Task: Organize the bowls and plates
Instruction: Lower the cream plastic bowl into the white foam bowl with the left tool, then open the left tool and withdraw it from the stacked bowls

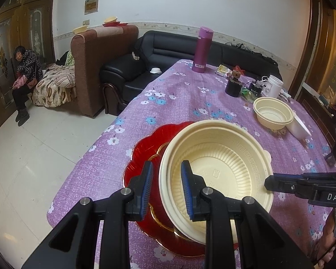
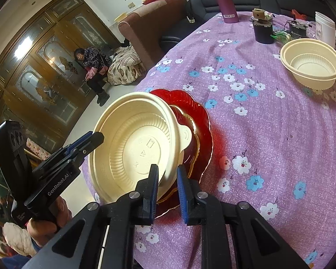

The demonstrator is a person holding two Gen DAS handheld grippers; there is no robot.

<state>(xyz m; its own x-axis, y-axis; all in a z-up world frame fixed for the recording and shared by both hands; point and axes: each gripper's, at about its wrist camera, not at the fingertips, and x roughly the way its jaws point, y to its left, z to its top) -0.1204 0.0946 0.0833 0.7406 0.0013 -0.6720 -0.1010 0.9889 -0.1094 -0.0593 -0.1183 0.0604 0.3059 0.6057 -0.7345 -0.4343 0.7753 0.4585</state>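
Observation:
A cream plastic bowl (image 1: 221,170) sits tilted on a red scalloped plate (image 1: 145,154) with a gold rim, on the purple flowered tablecloth (image 1: 179,98). My left gripper (image 1: 166,177) straddles the bowl's near rim, one finger inside and one outside, jaws partly apart. My right gripper (image 2: 167,179) straddles the opposite rim of the same bowl (image 2: 132,148), above the red plate (image 2: 201,121); it also shows in the left wrist view (image 1: 280,182). A second cream bowl (image 1: 273,113) stands further back on the right.
A magenta flask (image 1: 202,49), a black pot (image 1: 234,87), a white jar (image 1: 274,86) and small clutter stand at the table's far side. A white container (image 1: 299,127) lies beside the second bowl. The table edge (image 1: 96,148) drops to the floor on the left; sofas stand behind.

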